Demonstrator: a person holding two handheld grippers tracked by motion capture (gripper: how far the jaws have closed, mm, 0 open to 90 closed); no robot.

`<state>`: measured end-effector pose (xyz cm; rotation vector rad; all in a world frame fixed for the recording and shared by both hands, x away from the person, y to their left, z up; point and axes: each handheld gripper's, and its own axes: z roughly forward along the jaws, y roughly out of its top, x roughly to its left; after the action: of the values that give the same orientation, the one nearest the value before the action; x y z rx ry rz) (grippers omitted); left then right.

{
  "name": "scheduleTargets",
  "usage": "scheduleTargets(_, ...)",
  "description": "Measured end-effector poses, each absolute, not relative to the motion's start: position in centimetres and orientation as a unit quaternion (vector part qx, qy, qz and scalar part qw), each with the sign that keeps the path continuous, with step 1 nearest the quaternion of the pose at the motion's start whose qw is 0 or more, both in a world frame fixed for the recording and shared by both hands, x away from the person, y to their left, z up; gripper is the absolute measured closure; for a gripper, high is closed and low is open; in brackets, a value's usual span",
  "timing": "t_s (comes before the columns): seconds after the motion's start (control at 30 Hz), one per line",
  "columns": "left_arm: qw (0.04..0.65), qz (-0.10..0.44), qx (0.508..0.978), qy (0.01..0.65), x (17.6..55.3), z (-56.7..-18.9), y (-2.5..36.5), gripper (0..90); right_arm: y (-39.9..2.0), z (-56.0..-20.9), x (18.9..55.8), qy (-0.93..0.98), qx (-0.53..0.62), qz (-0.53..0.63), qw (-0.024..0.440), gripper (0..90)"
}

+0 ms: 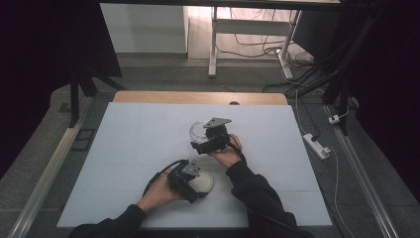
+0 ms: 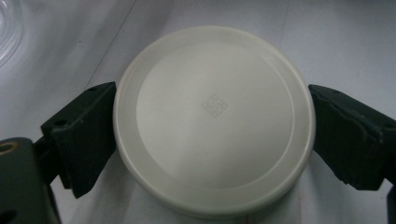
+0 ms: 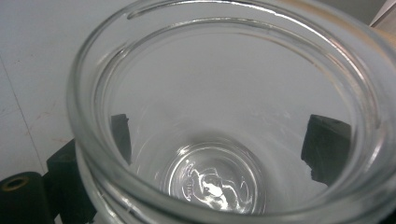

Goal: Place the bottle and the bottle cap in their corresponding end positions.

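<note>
Lid point(image 2: 214, 119) sits flat between the 2 jaws of the left gripper point(image 2: 214, 126), each jaw pressed to its rim (a small diamond mark shows at its centre). Right gripper point(image 3: 219, 140) clasps the jar point(image 3: 224, 107) between its 2 jaws, seen through the clear glass on either side, mouth facing the camera. Both rest low over the table point(image 1: 138, 144)

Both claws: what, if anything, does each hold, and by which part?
The left claw grips the white lid across its rim, the lid lying flat on the table. The right claw clasps the open glass jar around its body.
</note>
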<state>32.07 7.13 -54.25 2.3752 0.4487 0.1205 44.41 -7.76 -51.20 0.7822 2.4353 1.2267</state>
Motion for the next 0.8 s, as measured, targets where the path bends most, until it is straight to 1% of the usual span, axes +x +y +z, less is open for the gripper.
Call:
scheduleTargets(0.2,0.352,0.045,0.916,0.186,32.1,-54.1,7.2,5.1,-7.8,-51.2,44.4,0.848,0.274,0.428,0.151,5.1)
scheduleTargets(0.37,0.370,0.048,0.907,0.194,32.0,-53.6,7.9,2.2,-8.0,-50.9,44.4,0.846,0.275,0.435,0.137,0.8)
scheduleTargets(0.53,0.385,0.045,0.899,0.202,32.0,-53.4,8.5,0.2,-8.3,-50.3,44.0,0.839,0.276,0.442,0.152,0.0)
scheduleTargets(0.8,0.397,0.042,0.893,0.210,31.7,-52.9,9.0,0.0,-8.6,-50.3,43.6,0.843,0.274,0.437,0.154,0.0)
